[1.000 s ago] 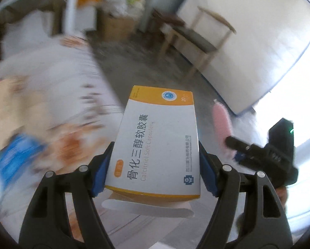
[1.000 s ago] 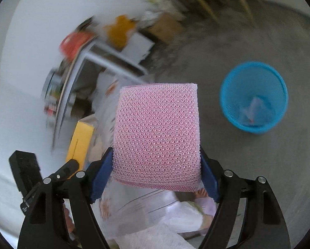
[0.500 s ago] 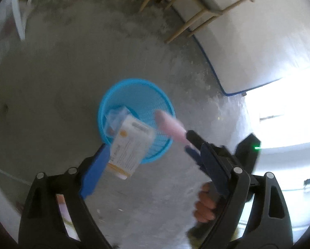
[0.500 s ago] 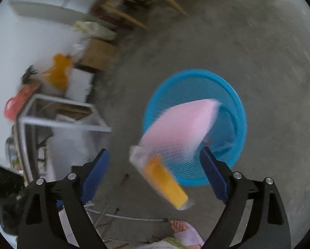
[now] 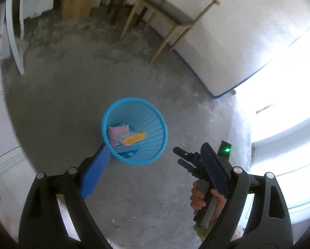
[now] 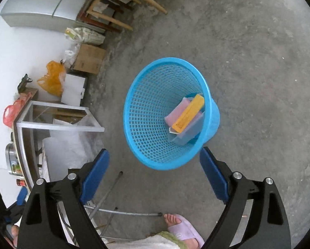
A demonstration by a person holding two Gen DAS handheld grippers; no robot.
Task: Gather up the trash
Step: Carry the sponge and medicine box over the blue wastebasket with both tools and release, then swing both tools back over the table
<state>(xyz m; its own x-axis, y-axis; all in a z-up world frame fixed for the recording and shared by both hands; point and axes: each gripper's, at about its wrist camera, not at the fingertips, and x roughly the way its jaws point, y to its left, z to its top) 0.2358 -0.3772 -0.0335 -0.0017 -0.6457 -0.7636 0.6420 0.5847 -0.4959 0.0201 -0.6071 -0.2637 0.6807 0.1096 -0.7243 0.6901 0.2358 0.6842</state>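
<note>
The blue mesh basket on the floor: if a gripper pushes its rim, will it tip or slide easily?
The blue mesh basket is probably light: thin open plastic mesh, holding only the medicine box and the pink sponge. It narrows toward its base, so a push at the rim would likely tip it. A low push may slide it on the concrete floor.

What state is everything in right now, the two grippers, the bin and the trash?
Left gripper: open, empty.
Right gripper: open, empty.
Blue basket: upright on the floor, holding trash.
Orange and white box: inside the basket, on top.
Pink sponge: inside the basket, under the box.
</note>
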